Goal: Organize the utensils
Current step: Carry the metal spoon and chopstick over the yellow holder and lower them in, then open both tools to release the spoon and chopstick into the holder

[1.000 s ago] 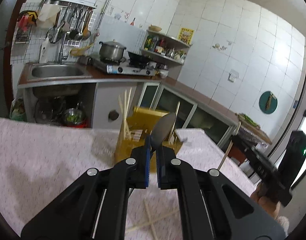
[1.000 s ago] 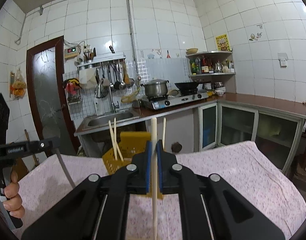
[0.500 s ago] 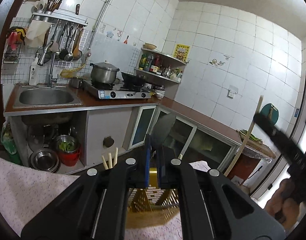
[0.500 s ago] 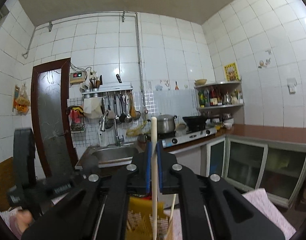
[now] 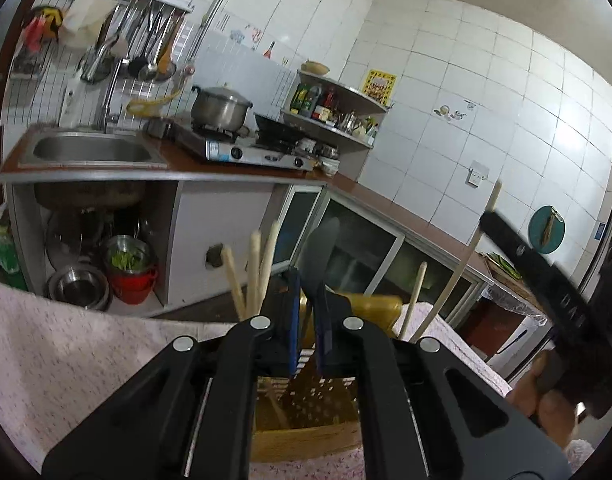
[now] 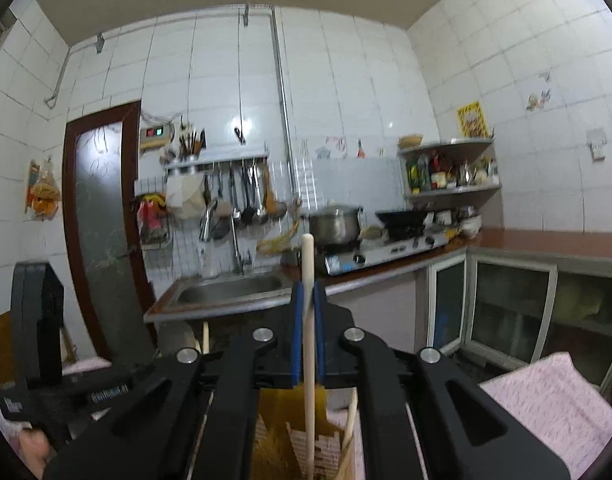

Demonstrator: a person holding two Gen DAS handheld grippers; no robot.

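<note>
Utensil holder (image 5: 306, 436), yellow, sits at 6 o'clock below both grippers; left gripper (image 5: 308, 320) jaws pinch a spoon (image 5: 320, 256), right gripper (image 6: 308, 340) jaws pinch a chopstick (image 6: 309, 356).

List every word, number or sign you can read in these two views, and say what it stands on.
"DA", rest unclear: white letters on the right gripper, on its black body, in the left wrist view.
Too blurred to read: white print on the left gripper, on its body, in the right wrist view; wall display digits; yellow poster; stove label.
</note>
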